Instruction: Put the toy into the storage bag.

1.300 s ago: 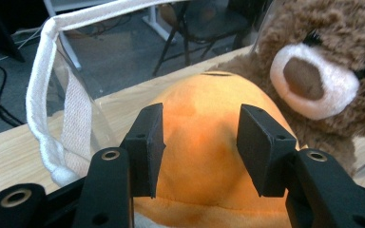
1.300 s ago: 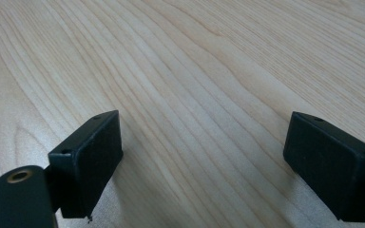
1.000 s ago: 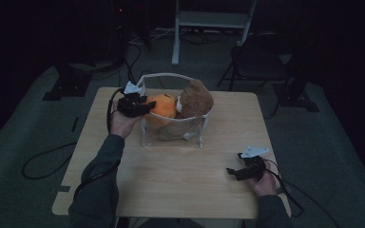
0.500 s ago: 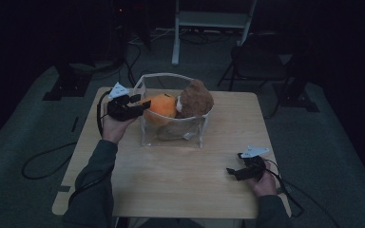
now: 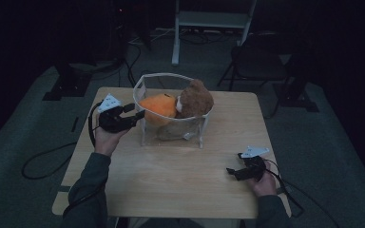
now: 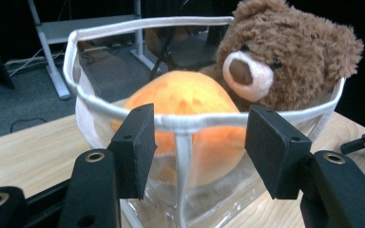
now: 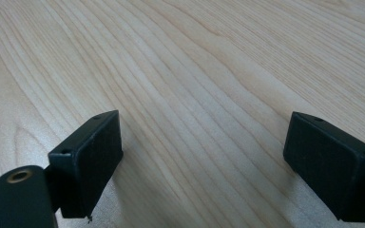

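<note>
A clear basket with a white rim [image 5: 145,81] [image 6: 123,111] stands at the back middle of the wooden table [image 5: 171,180]. Inside it lie an orange plush ball [image 5: 159,105] [image 6: 190,97] and a brown teddy bear [image 5: 196,97] [image 6: 285,52]. My left gripper [image 5: 138,113] [image 6: 199,137] is open just outside the basket's left wall, level with its rim, with nothing between the jaws. My right gripper [image 5: 232,171] [image 7: 204,161] rests open low over bare wood near the front right of the table.
Cables [image 5: 43,161] trail from the left gripper over the table's left edge onto the floor. A dark chair [image 5: 259,59] and a white stand [image 5: 214,19] are behind the table. Bare tabletop [image 7: 195,71] lies between the two grippers.
My left gripper has pulled back out of the basket, leftward and toward the person, letting go of the orange plush ball. My right gripper has stayed put.
</note>
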